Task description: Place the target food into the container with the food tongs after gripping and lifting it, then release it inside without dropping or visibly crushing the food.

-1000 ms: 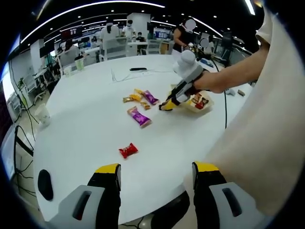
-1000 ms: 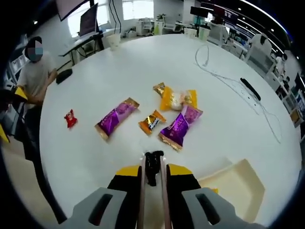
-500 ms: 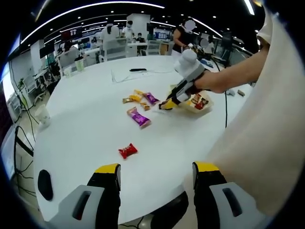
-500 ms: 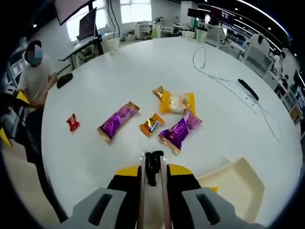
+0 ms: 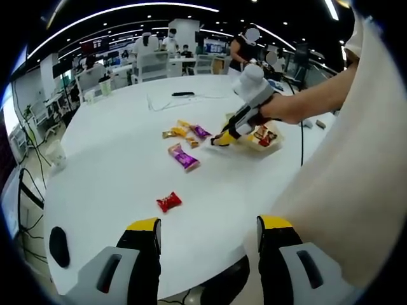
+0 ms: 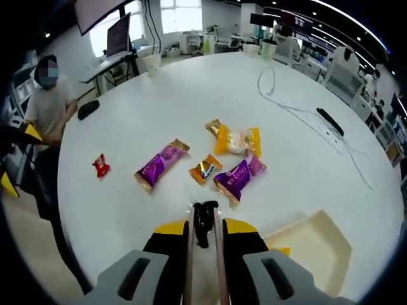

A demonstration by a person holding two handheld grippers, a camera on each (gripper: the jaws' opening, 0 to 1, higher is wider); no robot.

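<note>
Glossy foil snack packets (image 6: 236,178) on smooth white round table (image 6: 127,127); right gripper (image 6: 203,223) jaws clamped on tongs (image 6: 202,222), left gripper (image 5: 206,238) jaws apart.

My right gripper (image 6: 203,230) pinches the food tongs (image 6: 204,254), whose tips are too dark and small for me to tell if they hold anything. At four o'clock in the right gripper view my jaws and the picture's edge cut off the beige container (image 6: 318,251). In the left gripper view, at two o'clock, the container (image 5: 270,141) is partly covered by my right gripper (image 5: 236,124), and its wrappers are too small to read. My sleeve (image 5: 356,190) hides the table's (image 5: 114,171) right side.
</note>
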